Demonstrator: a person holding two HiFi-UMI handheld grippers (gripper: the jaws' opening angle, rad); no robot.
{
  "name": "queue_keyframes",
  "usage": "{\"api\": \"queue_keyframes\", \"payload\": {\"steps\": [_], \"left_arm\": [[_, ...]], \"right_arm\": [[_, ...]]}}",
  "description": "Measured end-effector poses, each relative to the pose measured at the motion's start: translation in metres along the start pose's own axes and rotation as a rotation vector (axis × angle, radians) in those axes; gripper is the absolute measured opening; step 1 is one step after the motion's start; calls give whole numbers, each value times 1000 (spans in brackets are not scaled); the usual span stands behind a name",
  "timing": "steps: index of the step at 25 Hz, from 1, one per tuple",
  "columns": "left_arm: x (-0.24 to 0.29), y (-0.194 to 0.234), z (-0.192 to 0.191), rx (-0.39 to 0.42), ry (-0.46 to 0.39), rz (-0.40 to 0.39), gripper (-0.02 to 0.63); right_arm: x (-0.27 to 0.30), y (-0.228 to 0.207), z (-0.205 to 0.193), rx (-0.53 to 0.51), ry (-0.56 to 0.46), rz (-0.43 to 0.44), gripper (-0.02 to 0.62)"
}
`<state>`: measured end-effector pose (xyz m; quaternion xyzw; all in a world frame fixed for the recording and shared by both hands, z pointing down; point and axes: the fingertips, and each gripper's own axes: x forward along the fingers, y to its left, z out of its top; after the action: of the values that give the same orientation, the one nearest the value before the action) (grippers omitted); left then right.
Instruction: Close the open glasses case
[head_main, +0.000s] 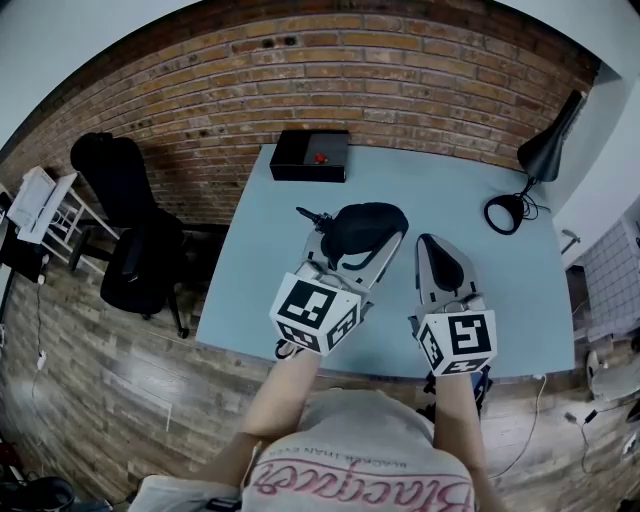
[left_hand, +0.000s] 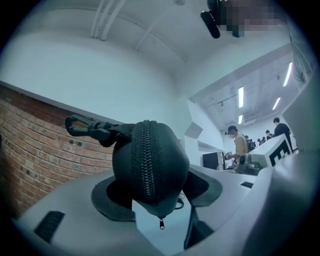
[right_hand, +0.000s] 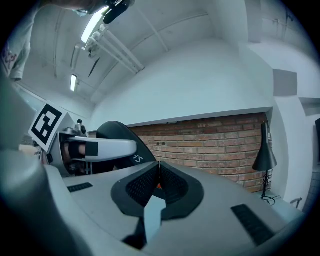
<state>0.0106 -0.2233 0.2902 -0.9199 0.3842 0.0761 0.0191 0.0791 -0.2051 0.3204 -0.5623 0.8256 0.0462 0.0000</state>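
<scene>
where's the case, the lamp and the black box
case (left_hand: 146, 160), left gripper view, on its zipper seam
lamp (head_main: 546, 154), head view, on the shade
black box (head_main: 300, 150), head view, on its top face

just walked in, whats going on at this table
A person holds a gripper in each hand over a light blue table. The left gripper is clamped on a black zippered glasses case, whose zip pull hangs down at the near end. Along the side that this gripper's view shows, the zip looks done up. The right gripper is beside it, jaws together and holding nothing.
</scene>
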Motion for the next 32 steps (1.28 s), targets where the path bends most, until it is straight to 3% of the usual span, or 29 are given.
{"api": "queue_keyframes", "payload": {"steps": [5,11,18,26,32], "left_arm": [[-1,8,8,-78,-15,-16,273],[8,11,15,-202,13,-88,273],[8,27,25,-339,2,-88,273],[5,32,31,-442,-7,-130,273],[8,21,26,-481,7,-170,273]], "right_arm": [[-3,-1,-2,10,6,9,20],[-4,3,-8,34,21,37,20],[-4,7,-21,71,67,84,20],[3,28,-34,64,116,269,23],[11,39,-40,64,149,297,77]]}}
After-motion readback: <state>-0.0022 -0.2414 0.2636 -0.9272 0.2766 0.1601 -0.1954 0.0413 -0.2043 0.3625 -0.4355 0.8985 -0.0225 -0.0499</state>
